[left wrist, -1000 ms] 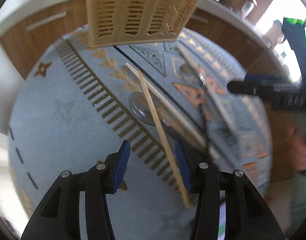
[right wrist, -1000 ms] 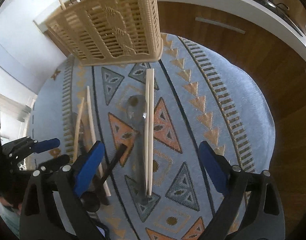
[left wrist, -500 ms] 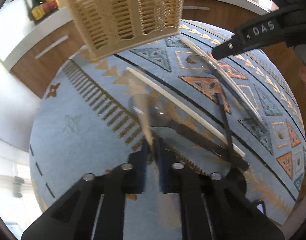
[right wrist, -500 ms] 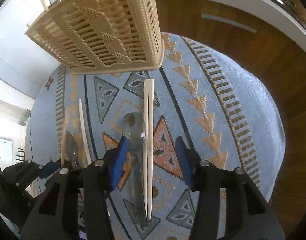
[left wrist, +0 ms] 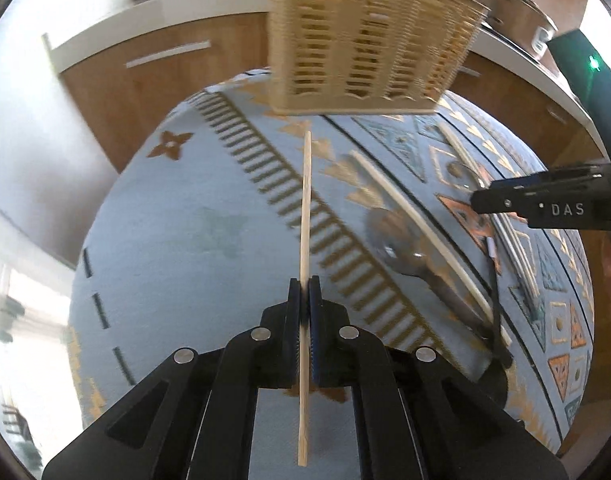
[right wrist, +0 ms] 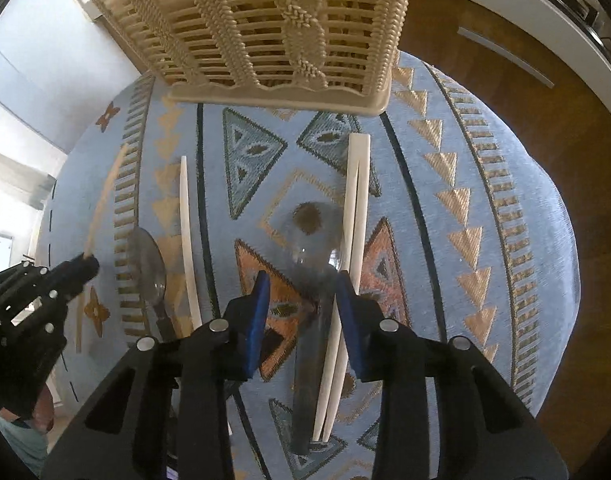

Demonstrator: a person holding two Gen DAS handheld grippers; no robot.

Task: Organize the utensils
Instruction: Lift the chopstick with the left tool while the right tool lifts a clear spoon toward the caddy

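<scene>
One wooden chopstick (left wrist: 305, 216) clamped in L gripper (left wrist: 304, 300), lifted off patterned cloth (left wrist: 185, 240). R gripper (right wrist: 303, 300) open, jaws apart astride spoon (right wrist: 317, 248) + white chopstick pair (right wrist: 355, 216); grasp pending. Beyond: woven basket (right wrist: 273, 32). Next, prob.: chopstick carried to basket, dropped upright.

1. Four chopsticks: one wooden chopstick (left wrist: 305, 216) pinched in my left gripper (left wrist: 304, 304), a white pair (right wrist: 355, 216) running between my right gripper's (right wrist: 303, 312) fingers, and a single white chopstick (right wrist: 185, 216) to its left.
2. Two spoons, I think, though glare blurs them: one clear spoon (right wrist: 315, 240) ahead of my right gripper, another spoon (right wrist: 147, 264) further left.
3. One woven basket (right wrist: 265, 28) beyond both grippers.
</scene>
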